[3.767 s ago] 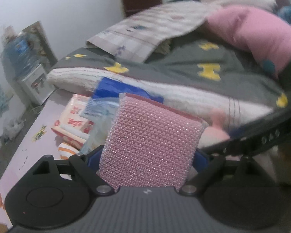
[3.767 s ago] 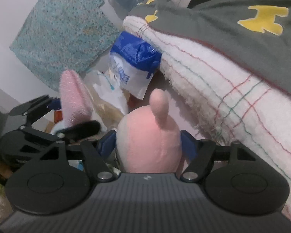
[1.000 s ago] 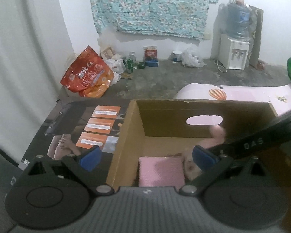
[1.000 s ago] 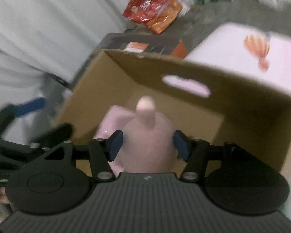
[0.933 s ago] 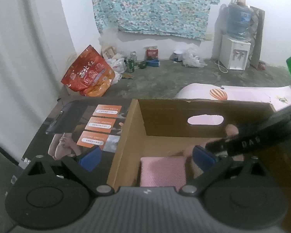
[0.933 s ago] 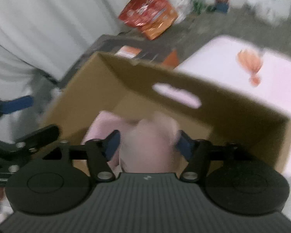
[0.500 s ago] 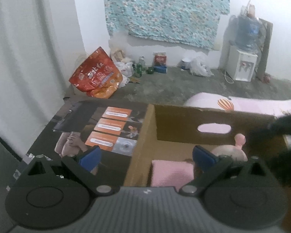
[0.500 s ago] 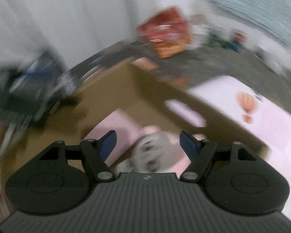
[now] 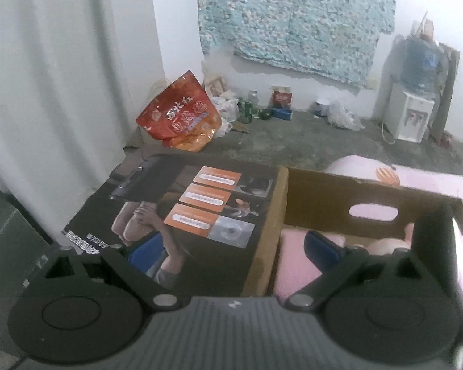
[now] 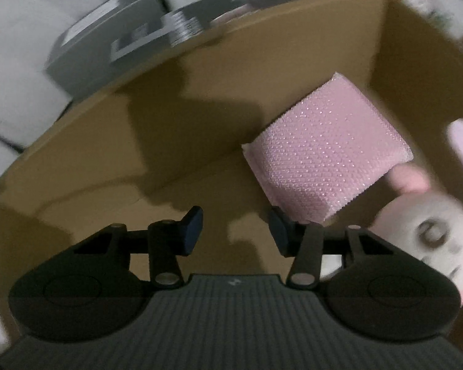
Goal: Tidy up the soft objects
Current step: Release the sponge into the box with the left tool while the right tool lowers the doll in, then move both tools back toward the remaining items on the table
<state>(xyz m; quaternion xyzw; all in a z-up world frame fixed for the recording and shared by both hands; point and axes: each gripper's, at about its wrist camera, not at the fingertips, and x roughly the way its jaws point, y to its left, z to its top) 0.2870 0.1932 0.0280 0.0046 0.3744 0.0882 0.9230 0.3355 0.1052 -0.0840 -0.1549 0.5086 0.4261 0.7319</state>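
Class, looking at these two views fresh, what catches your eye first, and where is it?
The pink sponge lying in the cardboard box, with a plush toy beside it at the right. The right gripper, closing on nothing, hangs over the box floor. By the far wall sits a red bag.

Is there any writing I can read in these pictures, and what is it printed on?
Red snack bag: large pale Chinese characters, too blurred to quote.
Dark printed board beside the cardboard box: three orange labels with white bars and a white line along its lower left edge, all too small to read.
Grey box in the right wrist view: pale markings, smeared by motion.
Nothing else carries legible text.
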